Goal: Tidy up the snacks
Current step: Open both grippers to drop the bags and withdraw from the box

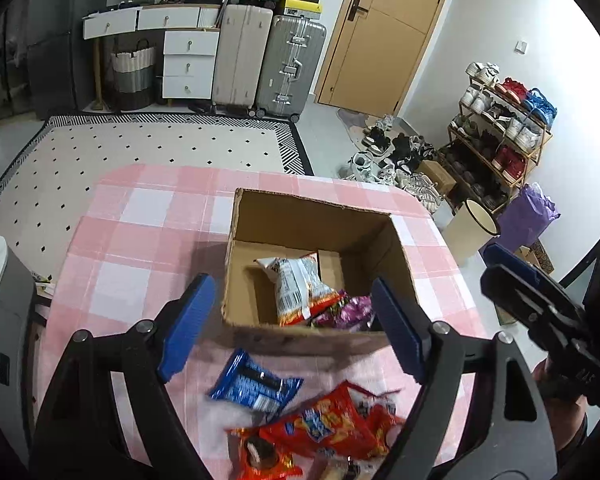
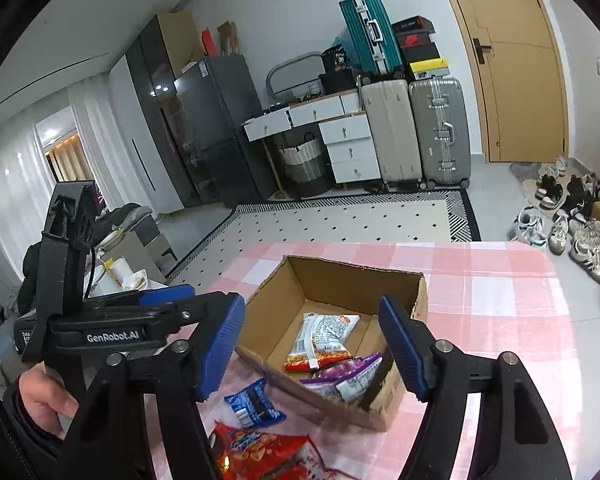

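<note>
Both tongs are held with their blue pads apart and nothing between them. Past the left tongs (image 1: pixel 292 328), just beyond the pad tips, an open brown cardboard box (image 1: pixel 316 208) is seen on the pink-and-white checked surface (image 1: pixel 140 240); inside it lie a white-and-orange crinkly snack bag (image 1: pixel 296 284) and a purple foil packet (image 1: pixel 348 312), the latter against the near wall. Below the left tongs, on the near side of the box, a blue foil biscuit wrapper (image 1: pixel 256 384) and a red glossy cracker bag (image 1: pixel 324 424) are left on the surface, with another red-orange wrapper (image 1: pixel 260 456) touching the cracker bag.

From the right tongs (image 2: pixel 312 344) the same box is seen ahead, the blue wrapper below the left pad and the red bag lower, partly cut off by the frame edge.

These packets are judged light, soft and air-puffed — the film is probably slippery, and the contents likely brittle. A hold across a crimped end seam or a flat corner is advised, since a squeeze on the swollen middle could crush what is inside or let the bag slide out. The blue wrapper – small, flat and lying clear of the others – is judged the easier one to take.
</note>
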{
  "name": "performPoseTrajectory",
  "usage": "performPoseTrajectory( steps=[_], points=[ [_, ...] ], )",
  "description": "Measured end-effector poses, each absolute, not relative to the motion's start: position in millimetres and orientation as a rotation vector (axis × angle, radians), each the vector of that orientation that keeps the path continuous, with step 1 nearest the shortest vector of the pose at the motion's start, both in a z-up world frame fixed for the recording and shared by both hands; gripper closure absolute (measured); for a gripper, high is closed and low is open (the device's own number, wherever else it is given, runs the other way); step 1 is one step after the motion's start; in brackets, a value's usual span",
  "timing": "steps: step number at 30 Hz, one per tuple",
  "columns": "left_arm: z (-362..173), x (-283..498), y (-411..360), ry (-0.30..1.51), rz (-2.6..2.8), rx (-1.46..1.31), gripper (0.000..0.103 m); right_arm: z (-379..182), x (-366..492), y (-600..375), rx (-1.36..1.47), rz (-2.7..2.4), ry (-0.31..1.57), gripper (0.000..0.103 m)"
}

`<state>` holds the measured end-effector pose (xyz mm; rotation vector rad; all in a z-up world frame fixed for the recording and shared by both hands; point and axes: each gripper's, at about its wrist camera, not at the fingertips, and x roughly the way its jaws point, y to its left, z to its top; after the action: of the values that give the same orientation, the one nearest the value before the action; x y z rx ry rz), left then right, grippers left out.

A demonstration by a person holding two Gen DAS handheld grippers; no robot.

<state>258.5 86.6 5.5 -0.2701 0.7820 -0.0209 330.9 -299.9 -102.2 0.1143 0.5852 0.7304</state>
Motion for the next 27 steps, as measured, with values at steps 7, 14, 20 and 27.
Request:
performPoseTrajectory(
  steps=[7, 14, 20, 27],
  points=[
    [20.0, 204.6, 79.5, 0.766, 0.003, -0.226, 0.016, -85.5, 284.7, -312.8, 0.106, 0.735, 0.538, 0.024],
    [38.5, 147.0, 72.2, 0.712, 0.005, -0.207, 0.002, -71.4, 234.3, -323.4, 0.103, 0.747, 0.496, 0.017],
    [52.7, 103.7, 68.5, 0.677, 0.000, -0.210, 0.001, -62.3, 194.2, -332.5, 0.100, 0.749, 0.458, 0.011],
    [55.7, 59.7, 59.7, 0.655, -0.036, -0.190, 0.001, -62.5, 153.4, -343.4, 0.104, 0.754, 0.442, 0.006]
  ],
)
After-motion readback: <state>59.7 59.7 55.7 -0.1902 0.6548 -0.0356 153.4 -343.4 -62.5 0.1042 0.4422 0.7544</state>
